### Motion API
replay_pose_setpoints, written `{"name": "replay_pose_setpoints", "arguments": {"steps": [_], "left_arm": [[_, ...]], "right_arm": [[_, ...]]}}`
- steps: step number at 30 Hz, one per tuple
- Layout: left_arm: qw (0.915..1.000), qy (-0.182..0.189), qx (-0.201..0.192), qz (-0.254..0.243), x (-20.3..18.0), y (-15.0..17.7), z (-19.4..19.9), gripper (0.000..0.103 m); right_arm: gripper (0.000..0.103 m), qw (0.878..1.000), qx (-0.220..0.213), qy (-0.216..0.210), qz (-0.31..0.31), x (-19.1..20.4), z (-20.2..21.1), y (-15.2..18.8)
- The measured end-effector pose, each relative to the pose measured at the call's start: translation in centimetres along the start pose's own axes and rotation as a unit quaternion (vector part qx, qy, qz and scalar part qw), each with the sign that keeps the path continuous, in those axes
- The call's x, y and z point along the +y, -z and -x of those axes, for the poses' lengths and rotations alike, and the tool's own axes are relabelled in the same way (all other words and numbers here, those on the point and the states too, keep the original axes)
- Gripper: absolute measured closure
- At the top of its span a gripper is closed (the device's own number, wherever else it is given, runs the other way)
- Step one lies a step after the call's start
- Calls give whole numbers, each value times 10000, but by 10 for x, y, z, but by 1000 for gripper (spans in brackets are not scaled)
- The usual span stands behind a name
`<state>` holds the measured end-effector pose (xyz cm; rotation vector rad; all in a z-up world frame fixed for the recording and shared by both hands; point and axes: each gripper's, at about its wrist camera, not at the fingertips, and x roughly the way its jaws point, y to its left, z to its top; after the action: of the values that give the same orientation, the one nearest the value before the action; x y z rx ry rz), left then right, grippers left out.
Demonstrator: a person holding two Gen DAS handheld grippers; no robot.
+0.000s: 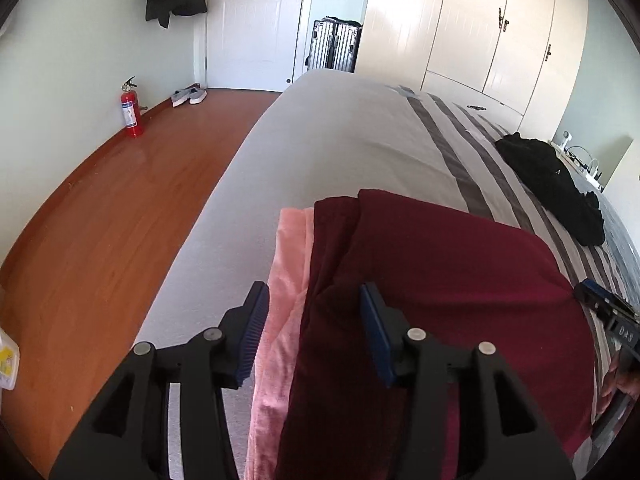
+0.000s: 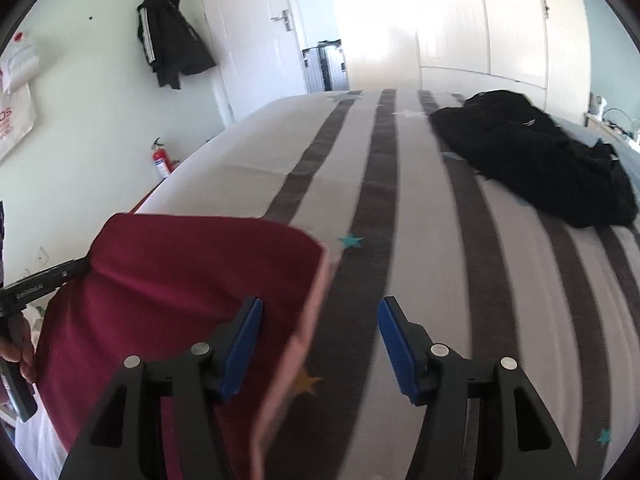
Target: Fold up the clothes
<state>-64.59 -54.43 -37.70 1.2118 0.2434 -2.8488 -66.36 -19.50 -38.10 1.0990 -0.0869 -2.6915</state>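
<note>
Fingers of the left gripper (image 1: 312,332) stand parted at lower centre of its view, the pads astride the left edge of the folded maroon garment (image 1: 440,280) without pressing it; a pink garment (image 1: 284,300) shows underneath. Fingers of the right gripper (image 2: 320,344) are likewise parted and hold nothing, at the garment's right edge. Both garments lie on the striped bedspread (image 2: 400,200). 1 black garment (image 2: 532,160) lies crumpled at upper right.
</note>
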Motion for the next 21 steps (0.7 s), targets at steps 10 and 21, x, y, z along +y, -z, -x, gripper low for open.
{"name": "replay_pose_setpoints", "arguments": {"steps": [10,21], "left_arm": [[9978,-447,-360,339,16,-3,33,59],[9991,-219,-367,8,-28,26,115,39]], "right_arm": [[53,9996,113,195,-143,-22,4,-6],[35,9991,-127,-241,334,22,71,-17]]}}
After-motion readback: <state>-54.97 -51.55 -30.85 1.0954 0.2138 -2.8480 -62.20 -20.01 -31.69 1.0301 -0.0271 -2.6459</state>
